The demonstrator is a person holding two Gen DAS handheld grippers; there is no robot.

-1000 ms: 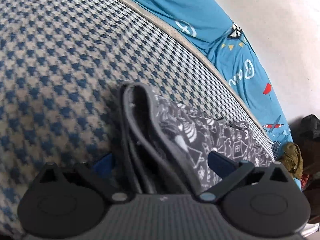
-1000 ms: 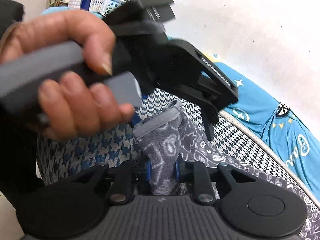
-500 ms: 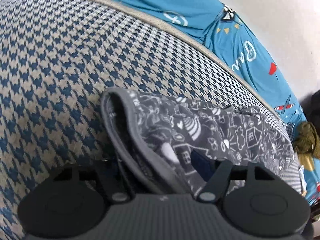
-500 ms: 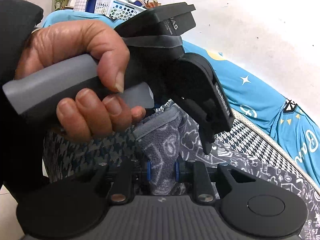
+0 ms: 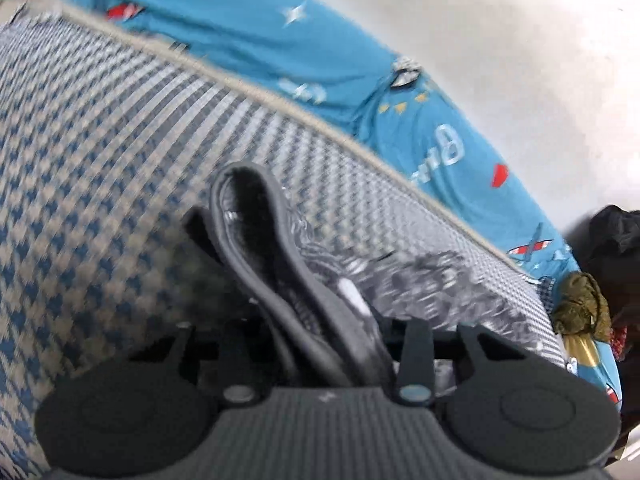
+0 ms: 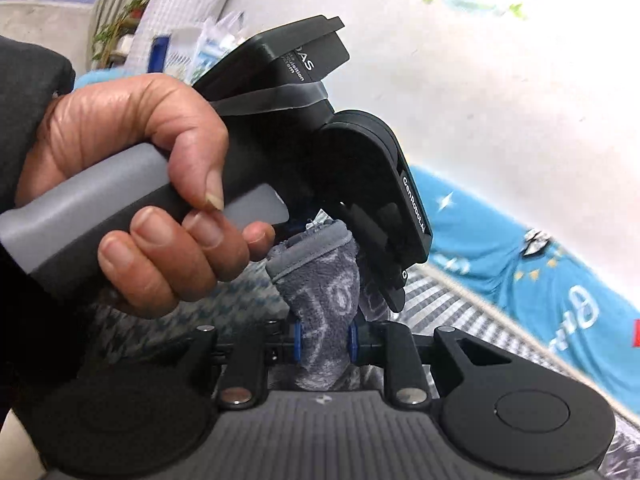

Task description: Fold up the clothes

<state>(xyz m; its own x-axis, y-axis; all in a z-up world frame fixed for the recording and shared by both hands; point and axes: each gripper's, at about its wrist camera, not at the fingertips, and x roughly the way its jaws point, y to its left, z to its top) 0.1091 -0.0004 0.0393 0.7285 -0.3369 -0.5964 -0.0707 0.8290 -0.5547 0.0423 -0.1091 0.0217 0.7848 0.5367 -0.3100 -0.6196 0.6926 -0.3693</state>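
The soft, limp grey printed garment (image 6: 320,292) hung pinched in the right claw (image 6: 323,340) while the left claw (image 5: 320,344) was closing, seemingly onto its thicker hemmed edge.

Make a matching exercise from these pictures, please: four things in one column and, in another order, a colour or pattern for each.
Things:
1. garment held in the right claw
2. sheet along the wall
3. cover under the garment
4. handle in the hand

Colours or patterns:
A. bright blue with stars and planes
B. plain grey
C. dark grey with white doodles
D. blue and beige houndstooth

Pairs: 1-C, 2-A, 3-D, 4-B
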